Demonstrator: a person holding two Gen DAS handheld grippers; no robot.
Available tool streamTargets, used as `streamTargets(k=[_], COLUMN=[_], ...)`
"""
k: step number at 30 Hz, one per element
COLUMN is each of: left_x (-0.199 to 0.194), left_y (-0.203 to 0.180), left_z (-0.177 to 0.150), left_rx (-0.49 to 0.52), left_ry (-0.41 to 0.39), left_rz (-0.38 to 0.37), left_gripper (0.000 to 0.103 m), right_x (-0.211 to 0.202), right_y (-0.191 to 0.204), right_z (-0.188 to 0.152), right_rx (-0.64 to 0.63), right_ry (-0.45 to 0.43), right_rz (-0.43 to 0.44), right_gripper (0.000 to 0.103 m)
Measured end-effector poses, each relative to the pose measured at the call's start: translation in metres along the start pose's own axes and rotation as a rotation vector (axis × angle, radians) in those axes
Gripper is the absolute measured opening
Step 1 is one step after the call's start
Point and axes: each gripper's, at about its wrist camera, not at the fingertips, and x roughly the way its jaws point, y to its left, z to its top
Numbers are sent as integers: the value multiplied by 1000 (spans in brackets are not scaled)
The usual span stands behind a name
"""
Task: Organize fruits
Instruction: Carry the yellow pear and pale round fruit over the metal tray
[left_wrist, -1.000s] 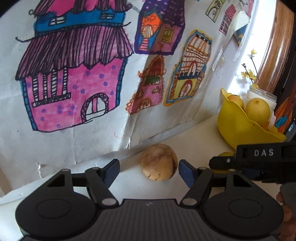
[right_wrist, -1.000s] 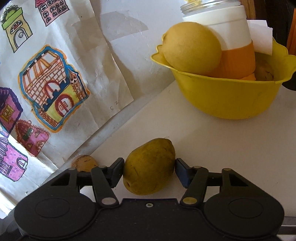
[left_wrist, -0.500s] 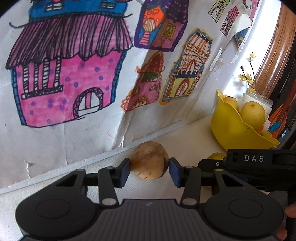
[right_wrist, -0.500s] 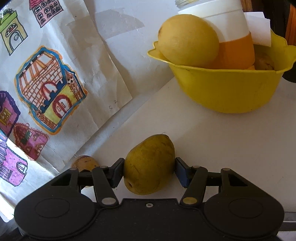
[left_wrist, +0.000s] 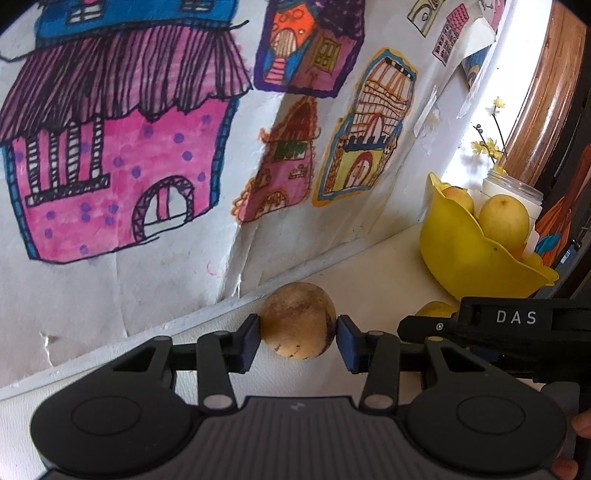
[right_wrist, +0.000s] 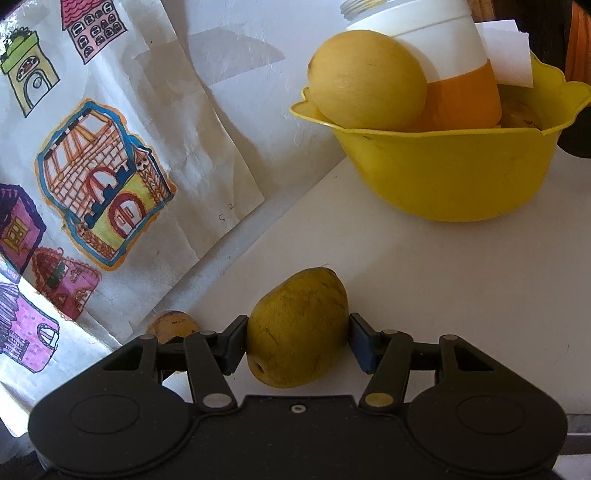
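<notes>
Now both grippers are clamped on fruit. A second ago my left gripper (left_wrist: 299, 338) stood wide around the round fruit (left_wrist: 298, 319) with gaps on both sides; its pads have since closed until both touch the skin. The round fruit sits near the base of the drawing sheet (left_wrist: 147, 147), low over the white table (left_wrist: 369, 273); I cannot tell whether it is lifted yet.

My right gripper (right_wrist: 298, 341) was already closing on the pear (right_wrist: 298, 326) a second ago, and both pads now press its flanks. In the right view the pear seems to have risen slightly against the table, so I judge the lift has begun.

The yellow bowl (right_wrist: 454, 177) stands ahead and to the right, well apart from both held fruits. It already holds a large yellow fruit (right_wrist: 365, 79) and a jar (right_wrist: 443, 55).

Meaning for the task: both grasps are made, and carrying to the bowl is the next step. Free space in the bowl is limited, so I judge the fruits should go in one at a time.
</notes>
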Motion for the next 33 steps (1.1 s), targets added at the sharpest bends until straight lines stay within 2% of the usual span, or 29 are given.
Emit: streamTargets(k=[18,33], left_x=[-44,-101], left_y=[5,25], left_z=[-18,-45], left_rx=[33,31], left_ry=[64,56], left_rz=[-43,-108], left_gripper=[46,46], right_x=[-22,-54], right_y=[1,-5], right_z=[-24,-51], right_rx=[39,53], right_ry=[28,48], right_rz=[58,126], right_gripper=[58,58])
